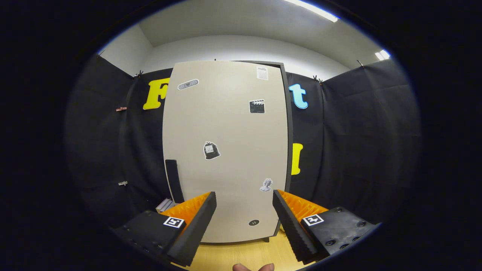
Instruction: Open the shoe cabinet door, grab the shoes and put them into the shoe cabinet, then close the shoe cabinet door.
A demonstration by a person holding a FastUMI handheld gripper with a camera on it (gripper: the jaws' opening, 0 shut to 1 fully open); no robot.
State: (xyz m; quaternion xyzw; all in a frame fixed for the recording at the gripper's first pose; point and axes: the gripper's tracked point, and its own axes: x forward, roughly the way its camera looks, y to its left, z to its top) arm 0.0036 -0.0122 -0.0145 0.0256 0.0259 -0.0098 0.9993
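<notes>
The shoe cabinet (226,150) stands upright straight ahead, its pale beige door shut and dotted with several stickers. A dark vertical handle (174,181) sits on the door's lower left edge, just beyond my left finger. My gripper (244,199) is open, its two fingers spread wide in front of the door's lower part with nothing between them. At the cabinet's lower left, something white (165,205) peeks out from behind the left finger; I cannot tell what it is.
Black cloth walls close in on the left and right of the cabinet. A wooden floor (241,256) runs under the fingers up to the cabinet's base. A person's fingertips (252,267) show below the gripper.
</notes>
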